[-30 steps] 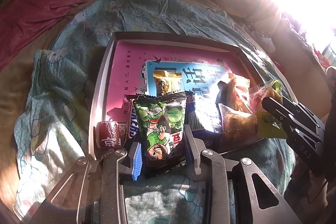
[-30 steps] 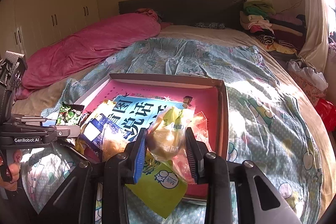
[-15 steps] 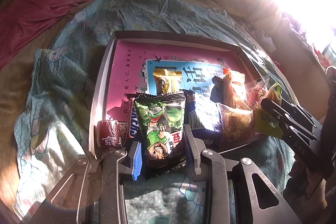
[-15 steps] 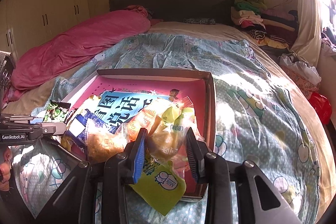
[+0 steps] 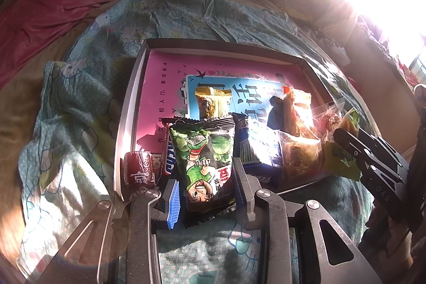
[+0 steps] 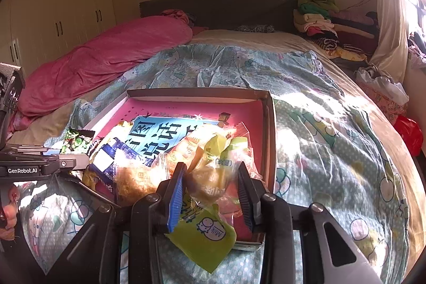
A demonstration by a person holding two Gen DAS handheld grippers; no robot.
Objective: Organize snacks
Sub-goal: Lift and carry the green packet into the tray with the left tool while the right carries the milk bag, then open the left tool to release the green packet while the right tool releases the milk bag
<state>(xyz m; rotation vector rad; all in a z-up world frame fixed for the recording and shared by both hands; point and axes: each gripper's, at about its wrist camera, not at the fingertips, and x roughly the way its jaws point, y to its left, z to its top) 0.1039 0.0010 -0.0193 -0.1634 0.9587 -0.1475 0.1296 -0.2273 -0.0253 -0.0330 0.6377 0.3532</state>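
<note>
the left gripper (image 5: 206, 182) held a green pea snack packet (image 5: 203, 159), its two fingers pressed against the packet's sides, the packet upright and lying over the near edge of a shallow cardboard tray (image 5: 125, 124). just left of this gripper, a small dark red wrapped snack (image 5: 138, 171) sat at the tray's near left corner. ahead of the gripper, a yellow-green wrapped snack (image 5: 211, 101) lay on a pink and blue book (image 5: 165, 97) lining the tray floor. to the gripper's right, a blue and white packet (image 5: 257, 148) touched the held packet, with a clear bag of brown pieces (image 5: 299, 153) just beyond it.

the right gripper (image 6: 210, 193) was closed on a clear yellow-printed bag (image 6: 215, 172), fingers pressed against both sides, at the tray's near right corner. a lime green milk-labelled packet (image 6: 205, 236) lay below this gripper, overhanging the tray's near edge. to the gripper's left, a sunlit clear bag (image 6: 133, 177) lay in the tray. the tray rested on a teal patterned bedspread (image 6: 319, 124), and a pink blanket (image 6: 106, 57) lay well ahead and left of the gripper.
</note>
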